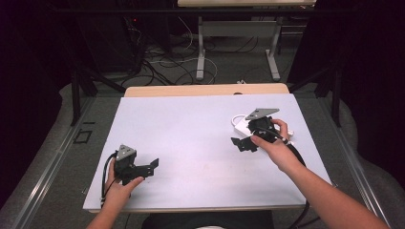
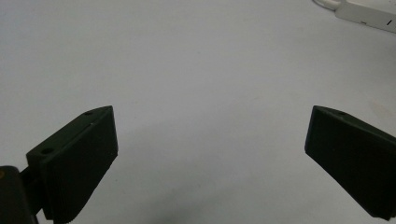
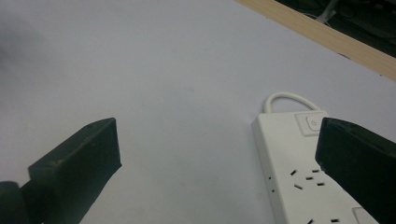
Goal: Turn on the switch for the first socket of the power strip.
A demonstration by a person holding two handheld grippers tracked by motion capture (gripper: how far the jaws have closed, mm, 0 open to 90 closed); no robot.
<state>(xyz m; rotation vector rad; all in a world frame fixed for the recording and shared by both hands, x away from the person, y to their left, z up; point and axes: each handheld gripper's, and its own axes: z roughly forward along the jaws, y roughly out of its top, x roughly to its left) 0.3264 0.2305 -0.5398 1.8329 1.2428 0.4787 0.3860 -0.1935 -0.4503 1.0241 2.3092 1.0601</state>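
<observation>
While our hands rest low, we see the wide table (image 1: 191, 143) with its pale lavender-white top and a light wooden edge along the far side. On its right part lies the white plastic power strip (image 3: 299, 177) with a looped white cord and a switch at its end. Our right gripper (image 1: 244, 143) sits just above that strip, fingers spread wide and holding nothing. Our left gripper (image 1: 152, 167) sits at the near left, well apart, its fingers (image 2: 79, 158) also wide open over bare table.
</observation>
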